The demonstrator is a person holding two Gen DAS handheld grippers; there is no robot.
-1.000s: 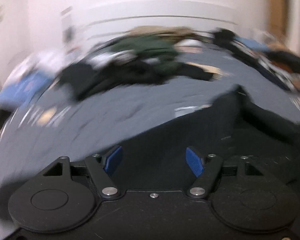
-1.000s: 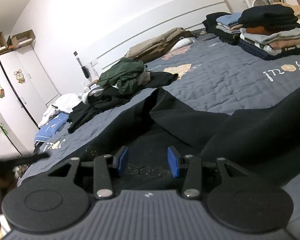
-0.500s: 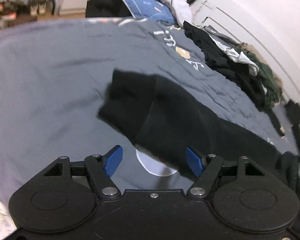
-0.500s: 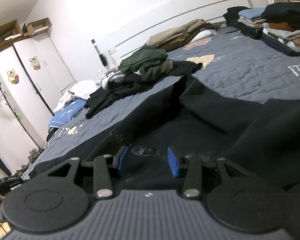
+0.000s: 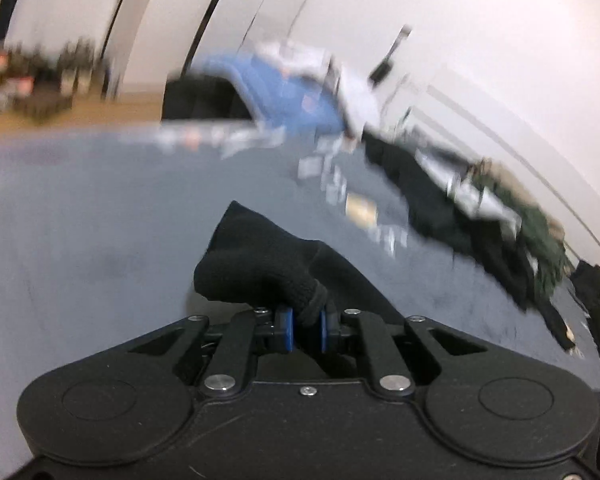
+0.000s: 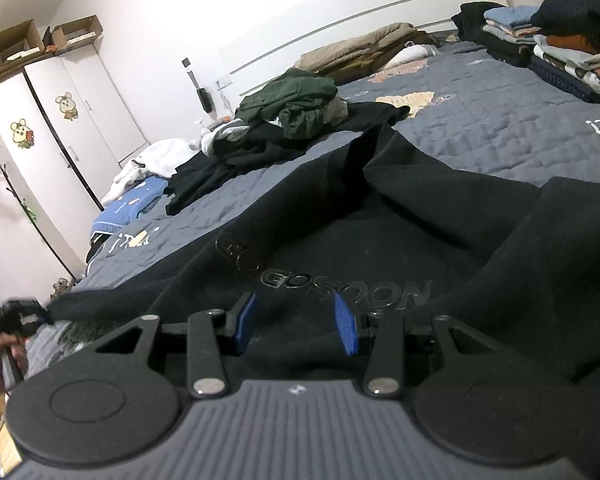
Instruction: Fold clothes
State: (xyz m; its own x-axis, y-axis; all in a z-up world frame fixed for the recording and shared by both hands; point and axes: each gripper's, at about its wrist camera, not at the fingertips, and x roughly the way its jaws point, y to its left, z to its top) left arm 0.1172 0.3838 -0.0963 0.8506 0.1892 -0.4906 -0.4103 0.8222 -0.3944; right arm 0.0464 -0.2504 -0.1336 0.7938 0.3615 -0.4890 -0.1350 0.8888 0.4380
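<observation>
A black sweatshirt (image 6: 380, 240) with glossy lettering lies spread on the grey bedspread (image 6: 500, 120). Its sleeve cuff (image 5: 260, 268) is pinched between the blue pads of my left gripper (image 5: 306, 330), which is shut on it and holds it just above the bed. In the right wrist view that same gripper (image 6: 24, 316) shows at the far left, held by a hand, with the sleeve stretched out to it. My right gripper (image 6: 296, 324) hovers open over the sweatshirt's chest, nothing between its fingers.
A heap of unfolded dark and green clothes (image 6: 292, 112) lies mid-bed. Folded stacks (image 6: 560, 52) stand at the far right. White and blue garments (image 6: 140, 184) lie near the bed's left edge, before a white wardrobe (image 6: 60, 128). A headboard (image 6: 360, 24) backs the bed.
My left gripper has shut on the black sleeve cuff and lifted it. The right gripper has moved closer over the sweatshirt's lettering and stays open.
</observation>
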